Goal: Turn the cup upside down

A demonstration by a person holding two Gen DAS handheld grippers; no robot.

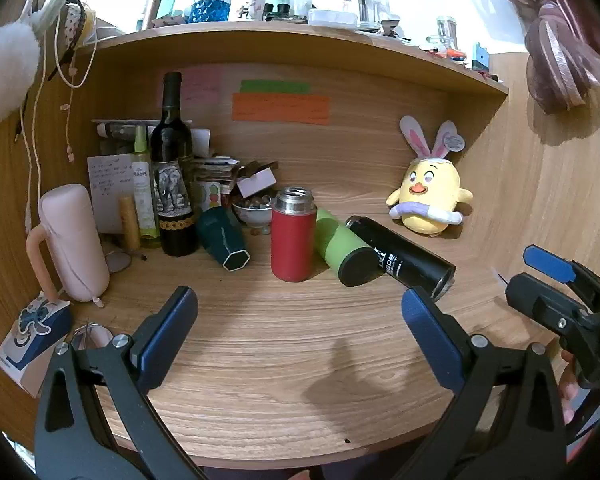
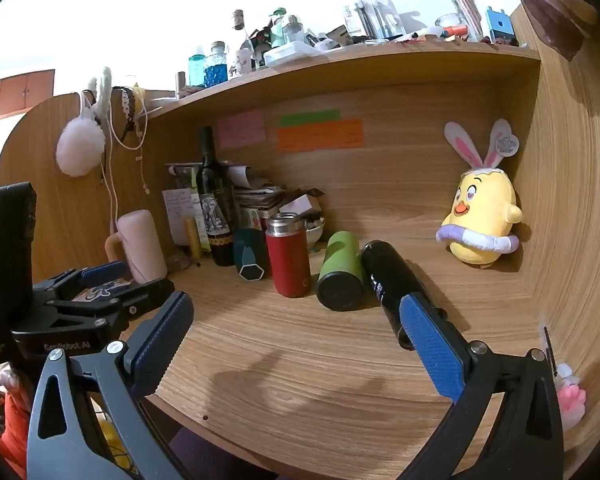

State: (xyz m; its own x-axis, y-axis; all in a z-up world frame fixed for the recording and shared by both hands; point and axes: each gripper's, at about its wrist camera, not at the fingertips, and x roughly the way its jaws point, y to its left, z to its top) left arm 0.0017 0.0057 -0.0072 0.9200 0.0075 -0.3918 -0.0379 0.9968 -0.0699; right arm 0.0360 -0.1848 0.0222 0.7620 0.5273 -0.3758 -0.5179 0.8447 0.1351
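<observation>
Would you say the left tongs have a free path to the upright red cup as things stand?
Probably yes: the left tongs are open and empty, bare desk lies ahead of them, and the red cup stands upright, with the green cup close beside it.

right gripper (image 2: pixel 296 316): blue pads spread wide, nothing between them, above the wooden desk (image 2: pixel 300 380).
red cup (image 2: pixel 288 254): upright, open steel mouth up, at 12 o'clock.
green cup (image 2: pixel 340 270): on its side, at 1 o'clock, touching the black bottle (image 2: pixel 388 280).
left gripper (image 2: pixel 100 284): at 9 o'clock.
yellow plush chick (image 2: pixel 480 220): at 2 o'clock.
</observation>
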